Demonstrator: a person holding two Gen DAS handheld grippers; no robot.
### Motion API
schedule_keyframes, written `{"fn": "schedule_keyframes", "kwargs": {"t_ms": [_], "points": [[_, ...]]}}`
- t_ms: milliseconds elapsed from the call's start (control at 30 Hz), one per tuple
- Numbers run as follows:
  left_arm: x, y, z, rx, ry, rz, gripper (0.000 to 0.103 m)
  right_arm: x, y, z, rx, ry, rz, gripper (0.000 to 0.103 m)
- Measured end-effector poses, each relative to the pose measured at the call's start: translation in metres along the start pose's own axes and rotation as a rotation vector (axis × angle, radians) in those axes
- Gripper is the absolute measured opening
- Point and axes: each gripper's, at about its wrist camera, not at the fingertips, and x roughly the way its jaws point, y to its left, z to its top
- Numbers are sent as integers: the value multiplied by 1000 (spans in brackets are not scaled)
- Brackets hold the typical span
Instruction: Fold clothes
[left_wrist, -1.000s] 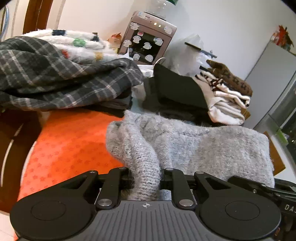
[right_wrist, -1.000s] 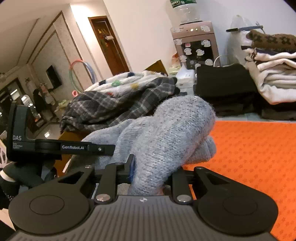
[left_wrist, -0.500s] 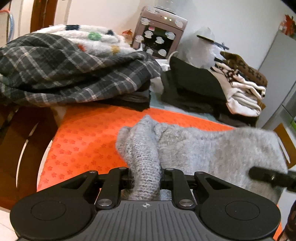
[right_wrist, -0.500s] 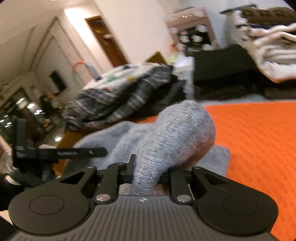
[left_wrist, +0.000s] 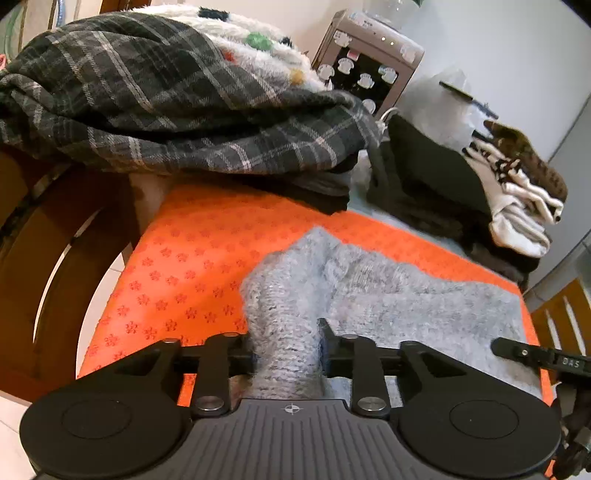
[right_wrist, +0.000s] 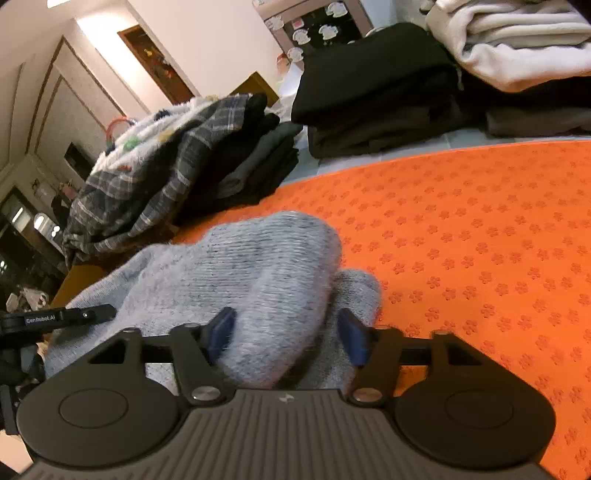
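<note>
A grey knit sweater (left_wrist: 388, 295) lies on the orange mat (left_wrist: 192, 266). My left gripper (left_wrist: 286, 354) is shut on a bunched fold of the sweater at its left end. In the right wrist view the sweater (right_wrist: 258, 266) lies bunched between the fingers of my right gripper (right_wrist: 286, 332). Its jaws stand apart, with the blue pads (right_wrist: 351, 332) showing, and the cloth rests loose between them on the orange mat (right_wrist: 461, 229).
A plaid blanket pile (left_wrist: 166, 110) with a white fluffy item on top sits at the back left. Folded dark clothes (left_wrist: 436, 177) and white and brown folded clothes (left_wrist: 517, 199) sit at the back right. A wooden chair (left_wrist: 55, 240) stands at the left.
Both grippers have lowered the sweater onto the mat. My right gripper's jaws have opened and let go of the fold. My left gripper stays shut on it.
</note>
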Motion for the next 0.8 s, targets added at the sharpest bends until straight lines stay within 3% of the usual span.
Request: {"fn": "schedule_keyframes", "kwargs": {"t_ms": [100, 300, 500, 600, 700, 800], "points": [[-3, 6, -6, -14, -4, 10, 68, 1, -3, -5, 52, 25, -17, 89], [8, 25, -18, -82, 35, 10, 81, 25, -27, -19, 239, 93, -18, 93], [13, 43, -23, -149, -6, 34, 85, 39, -20, -20, 243, 122, -18, 94], [25, 54, -24, -187, 28, -15, 86, 42, -17, -19, 234, 125, -27, 94], [40, 61, -22, -227, 70, -100, 84, 45, -7, -17, 213, 131, 14, 83], [48, 57, -20, -195, 84, -162, 80, 54, 12, -15, 148, 148, 18, 84]]}}
